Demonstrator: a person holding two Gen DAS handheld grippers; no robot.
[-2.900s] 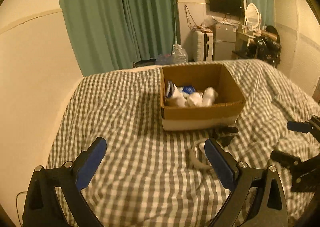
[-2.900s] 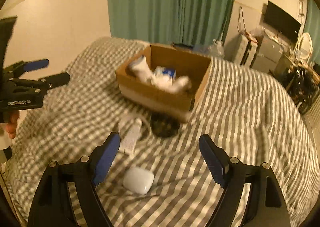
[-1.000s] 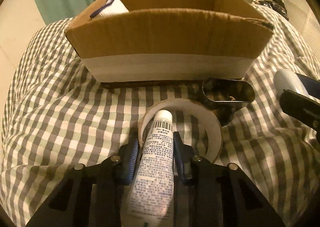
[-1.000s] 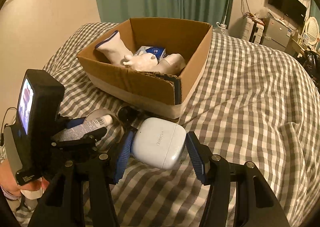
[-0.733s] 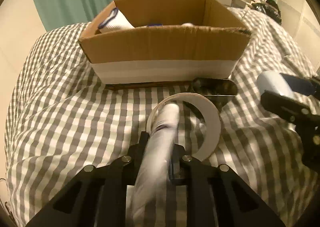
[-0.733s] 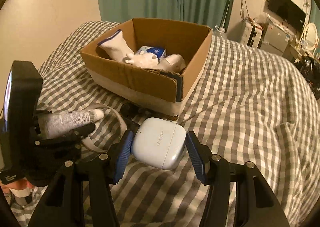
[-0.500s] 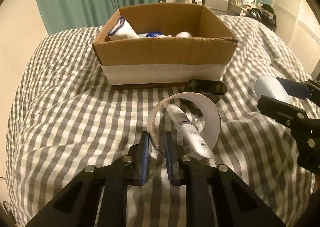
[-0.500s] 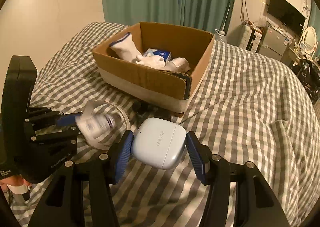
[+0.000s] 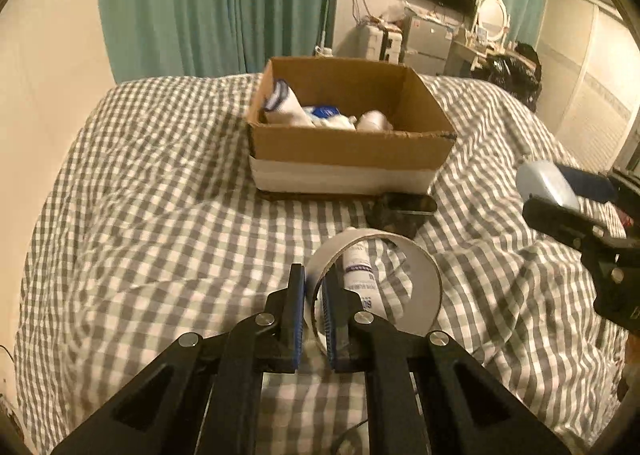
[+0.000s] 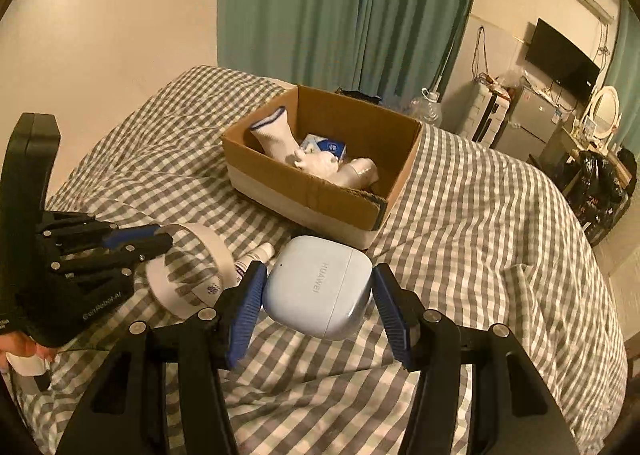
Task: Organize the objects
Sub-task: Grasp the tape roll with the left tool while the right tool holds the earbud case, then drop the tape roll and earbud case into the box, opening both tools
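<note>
i am in the carry step now: both hands have a thing and must bring it to the box (image 9: 348, 151), which stands in the upper middle of the left view, open, with a sock and some small white things already inside.

my left gripper (image 9: 313, 279) is closed narrow on the near wall of the white ring (image 9: 424, 275), low in the middle of the frame. the tube (image 9: 358, 271) is not in my jaws; it lies on the bed (image 9: 140, 215) inside the ring, its cap toward the box. my right gripper (image 10: 318, 275) holds the case (image 10: 320, 287) between its pads, at half width, in the lower middle of the right view.

next, i think, both hands should go forward over the near wall of the box and let go above the free floor at its right side. the ring is held only by a thin edge, so it may swing or slip. the tube will need one more trip.

a second ago my left jaws were around the tube and the box filled the top of the frame. now the tube is dropped, the jaws pinch the ring instead, and the box looks smaller and farther. the case sits in the right jaws the same as then.
</note>
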